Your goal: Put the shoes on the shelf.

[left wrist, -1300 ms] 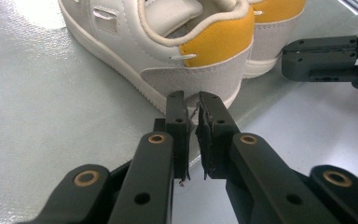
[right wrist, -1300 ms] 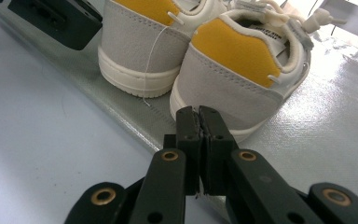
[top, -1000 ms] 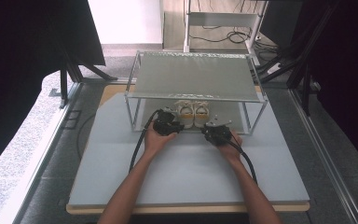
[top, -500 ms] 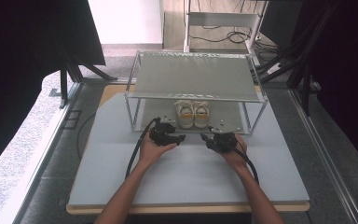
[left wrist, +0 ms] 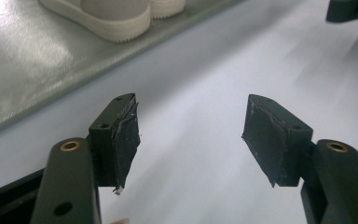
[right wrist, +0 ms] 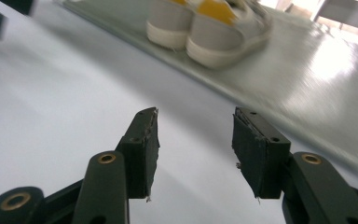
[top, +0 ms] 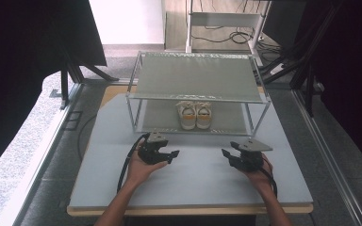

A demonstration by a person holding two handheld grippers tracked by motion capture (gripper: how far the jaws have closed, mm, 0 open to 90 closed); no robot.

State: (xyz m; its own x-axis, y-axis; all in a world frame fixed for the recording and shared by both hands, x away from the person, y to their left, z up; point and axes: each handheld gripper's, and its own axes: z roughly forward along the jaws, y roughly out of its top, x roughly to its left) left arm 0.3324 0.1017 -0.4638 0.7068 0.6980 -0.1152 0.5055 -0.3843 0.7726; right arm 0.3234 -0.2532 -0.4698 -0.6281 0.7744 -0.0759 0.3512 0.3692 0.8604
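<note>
1. Silver metal makes up the two-shelf rack (top: 197, 75), which stands at the far half of the pale table (top: 193, 181).
2. A pair of cream shoes (top: 194, 115) with yellow tongues sits side by side on the rack's lower shelf, heels toward the person.
3. The left gripper (top: 166, 156) hovers over the table near the rack's front edge, jaws spread wide with nothing between them.
4. The right gripper (top: 226, 155) is held well apart from the left, jaws likewise parted and empty.
5. Bare tabletop lies between the grippers and the shoes.
6. No readable writing or brand is visible on the shoes.
</note>
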